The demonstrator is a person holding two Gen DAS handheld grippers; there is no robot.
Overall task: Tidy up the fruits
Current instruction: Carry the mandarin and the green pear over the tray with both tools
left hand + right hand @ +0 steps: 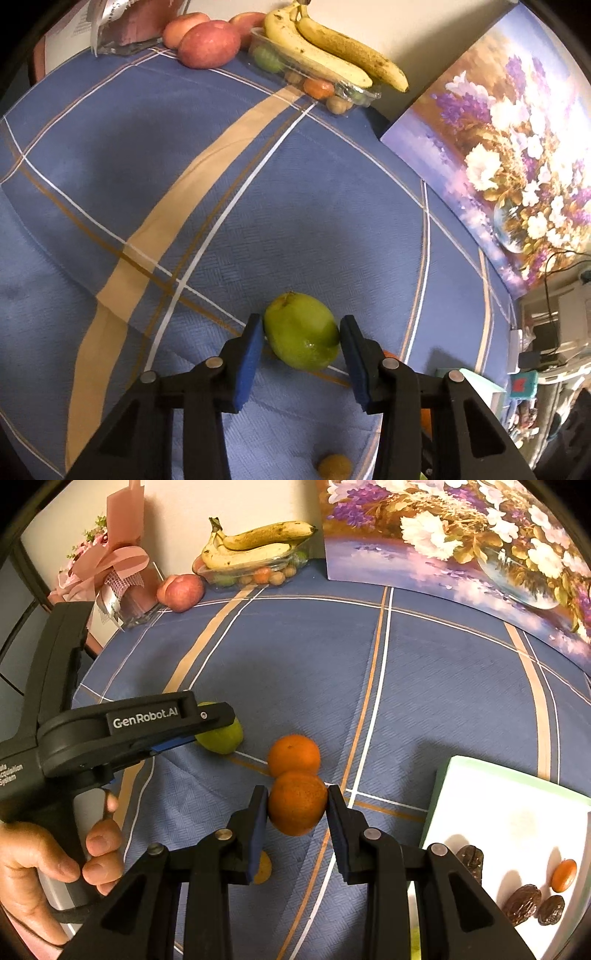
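Clamping green mango (pixel 301 336), left hand-held gripper (pixel 301 341); right hand-held gripper (pixel 297 806) clamps orange (pixel 297 803) near tray (pixel 480 775) edge.

Black gripper (pixel 301 334), blue pads (pixel 248 363)

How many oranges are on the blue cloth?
2: one orange between the right gripper pads, a second orange just behind, touching it. Others may be hidden.

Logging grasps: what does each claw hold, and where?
Left claw clamps the round green fruit at its sides; right claw grips the nearer round orange across its middle.
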